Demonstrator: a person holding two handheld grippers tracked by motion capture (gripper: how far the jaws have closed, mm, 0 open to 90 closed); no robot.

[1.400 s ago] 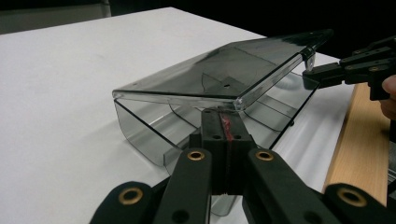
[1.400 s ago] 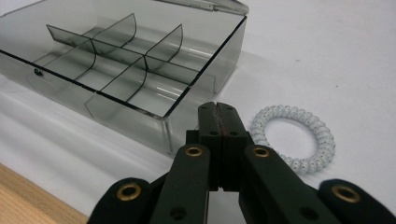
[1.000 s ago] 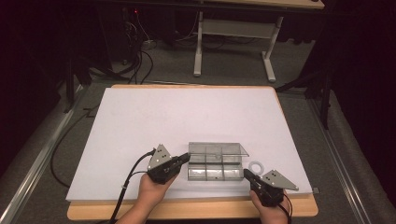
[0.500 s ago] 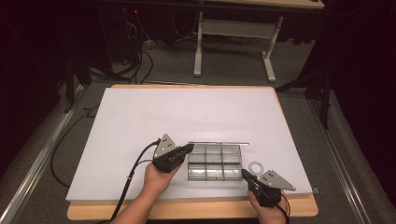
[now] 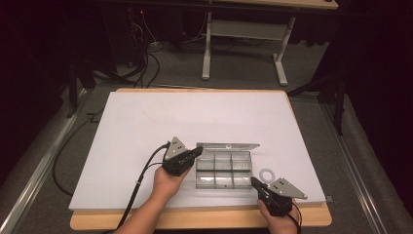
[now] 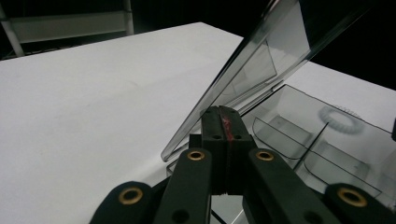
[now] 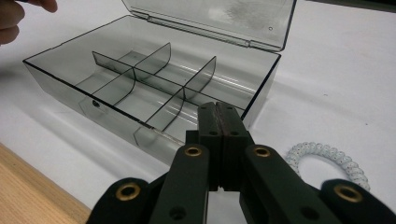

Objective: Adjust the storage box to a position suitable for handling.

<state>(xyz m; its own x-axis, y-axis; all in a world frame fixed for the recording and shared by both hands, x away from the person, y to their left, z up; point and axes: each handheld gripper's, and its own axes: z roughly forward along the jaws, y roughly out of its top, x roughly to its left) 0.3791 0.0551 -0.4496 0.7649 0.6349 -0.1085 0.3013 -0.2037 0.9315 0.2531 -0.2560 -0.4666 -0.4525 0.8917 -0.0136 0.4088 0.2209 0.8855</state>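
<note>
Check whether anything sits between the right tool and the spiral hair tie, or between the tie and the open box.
Nothing visible does. The spiral hair tie lies on bare white board just beside the right tool, which is shut. The clear box next to it has its lid up and its compartments look empty.

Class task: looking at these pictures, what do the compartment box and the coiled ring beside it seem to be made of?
Compartment box: probably hard, smoke-tinted clear plastic with a glossy finish; the dividers and the white surface show through its walls and raised lid.
Coiled ring: likely translucent, pale plastic or rubbery cord, judging by its spiral ridges; how soft it is cannot be told.
</note>
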